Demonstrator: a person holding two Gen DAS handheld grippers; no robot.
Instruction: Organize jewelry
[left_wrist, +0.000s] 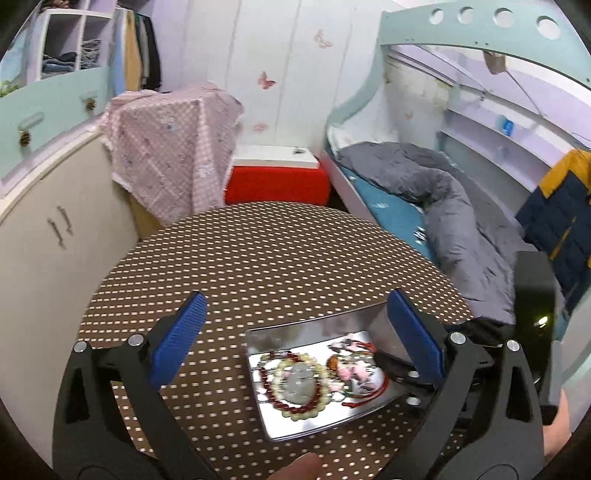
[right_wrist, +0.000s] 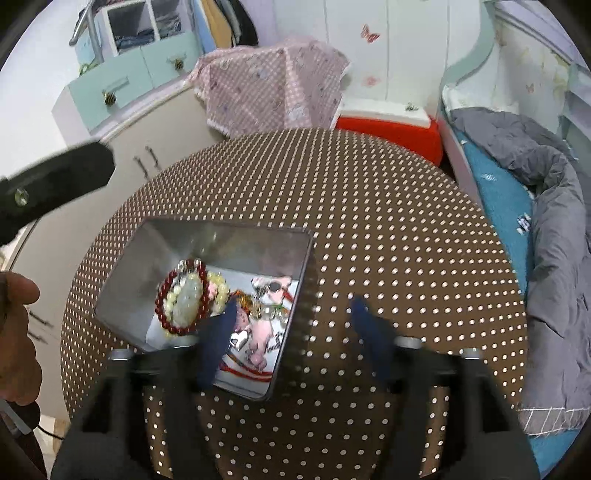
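L gripper (left_wrist: 295, 325) nearest the lens in left wrist view: blue pads (left_wrist: 184, 332) spread wide, nothing between them but dotted tabletop and the near-left corner of the metal tin (left_wrist: 280, 417). Tin sits on the round brown polka-dot table (left_wrist: 258, 243), low and right of the L jaw centre, partly behind the right-hand pad. Contents: red bead bracelet (left_wrist: 291, 404) ringing a pale bead bracelet (left_wrist: 280, 373) w/ a milky jade-like pendant (left_wrist: 301, 380) in the middle; pink charms and red cord (left_wrist: 369, 391) heaped at the other end. R gripper (right_wrist: 291, 332), blurred in its own view, jaws fairly wide, empty; its left pad overlaps the tin's near end, right pad over bare table. Key relation: tin's long axis runs across the L jaws but roughly along the R gripper's reach (fisheye bends this, so approx). R looks nearer the charm end; L nearer the bead end. Judgement: all jewelry seems in the tin already, both grippers clear; no lid in view.
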